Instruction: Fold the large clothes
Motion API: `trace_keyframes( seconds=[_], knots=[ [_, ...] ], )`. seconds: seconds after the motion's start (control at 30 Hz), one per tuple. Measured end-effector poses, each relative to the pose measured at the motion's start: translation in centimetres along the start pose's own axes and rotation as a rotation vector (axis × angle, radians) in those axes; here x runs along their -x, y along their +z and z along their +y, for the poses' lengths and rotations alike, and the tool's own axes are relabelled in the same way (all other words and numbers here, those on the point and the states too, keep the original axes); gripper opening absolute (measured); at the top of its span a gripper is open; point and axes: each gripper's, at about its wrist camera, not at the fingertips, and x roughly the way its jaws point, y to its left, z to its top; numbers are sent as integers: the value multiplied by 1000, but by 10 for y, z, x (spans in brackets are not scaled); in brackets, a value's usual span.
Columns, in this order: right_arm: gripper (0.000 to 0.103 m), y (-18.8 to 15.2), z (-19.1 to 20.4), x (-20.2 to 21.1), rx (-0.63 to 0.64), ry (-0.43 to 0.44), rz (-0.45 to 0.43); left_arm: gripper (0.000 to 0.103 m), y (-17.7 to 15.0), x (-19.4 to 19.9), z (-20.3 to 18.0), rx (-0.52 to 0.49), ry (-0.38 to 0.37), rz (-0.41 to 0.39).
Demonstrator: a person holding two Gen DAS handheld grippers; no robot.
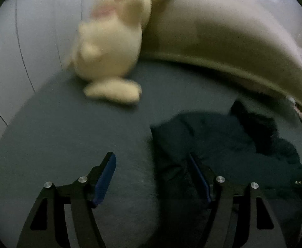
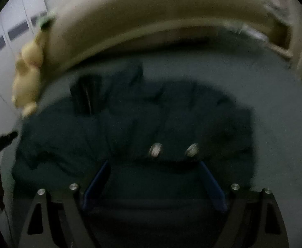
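A large dark teal garment (image 2: 151,119) lies crumpled on the blue-grey bed sheet (image 2: 275,124). Two metal snaps (image 2: 156,149) shine near its near edge, and a black part (image 2: 84,97) sits at its far left. My right gripper (image 2: 154,165) hovers over the garment's near edge, open, with its blue pads (image 2: 98,179) wide apart and fabric below them. In the left wrist view the garment (image 1: 223,144) fills the lower right. My left gripper (image 1: 151,161) is open at the garment's left edge, its right finger over the cloth and its left finger (image 1: 107,173) over bare sheet.
A cream plush toy (image 1: 109,47) leans against the beige padded headboard (image 1: 223,41) at the back of the bed. White wardrobe doors (image 1: 26,41) stand to the left. The sheet (image 1: 68,134) is bare left of the garment. A dark object (image 2: 4,140) shows at the right wrist view's left edge.
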Motion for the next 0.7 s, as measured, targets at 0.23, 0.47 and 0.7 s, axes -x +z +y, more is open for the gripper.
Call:
trace_keyframes(
  seconds=[0.23, 0.47, 0.7],
  knots=[
    [89, 11, 8, 3, 41, -74, -55, 78, -25, 39, -50, -117, -33, -75],
    [91, -15, 10, -46, 87, -161, 33, 78, -54, -6, -79, -178, 23, 70],
    [102, -14, -3, -62, 33, -137, 90, 83, -64, -25, -78, -192, 52, 76]
  ],
)
